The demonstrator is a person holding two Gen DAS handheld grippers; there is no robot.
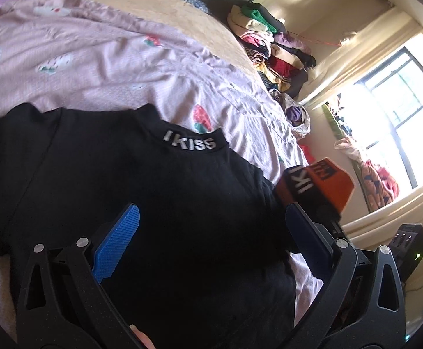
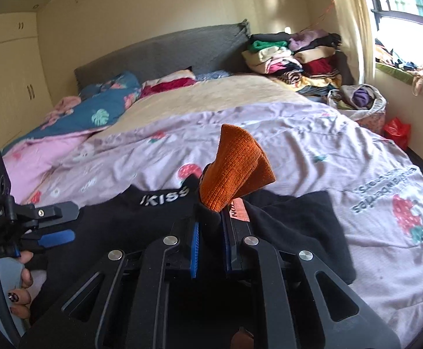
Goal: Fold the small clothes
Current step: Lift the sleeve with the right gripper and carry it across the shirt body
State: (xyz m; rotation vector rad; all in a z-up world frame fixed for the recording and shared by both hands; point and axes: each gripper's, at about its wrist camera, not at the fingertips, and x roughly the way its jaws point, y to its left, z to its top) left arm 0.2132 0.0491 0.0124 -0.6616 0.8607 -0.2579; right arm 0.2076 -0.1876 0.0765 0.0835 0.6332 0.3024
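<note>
A small black top (image 1: 141,192) with "IKISS" on its collar (image 1: 189,141) lies spread on the bed's pink quilt (image 1: 95,67). Its sleeve ends in an orange cuff (image 2: 234,168), which also shows in the left wrist view (image 1: 319,187). My right gripper (image 2: 210,221) is shut on that sleeve just below the cuff and holds it raised above the top (image 2: 284,226). My left gripper (image 1: 211,218) is open, its blue pads (image 1: 118,241) hovering over the body of the top; it also shows at the left of the right wrist view (image 2: 55,222).
Piles of folded clothes (image 2: 295,55) stand at the head of the bed on the right. A bag of clothes (image 2: 359,99) and a red bag (image 2: 397,129) sit by the window wall. Pillows (image 2: 109,99) and a grey headboard (image 2: 164,52) lie beyond.
</note>
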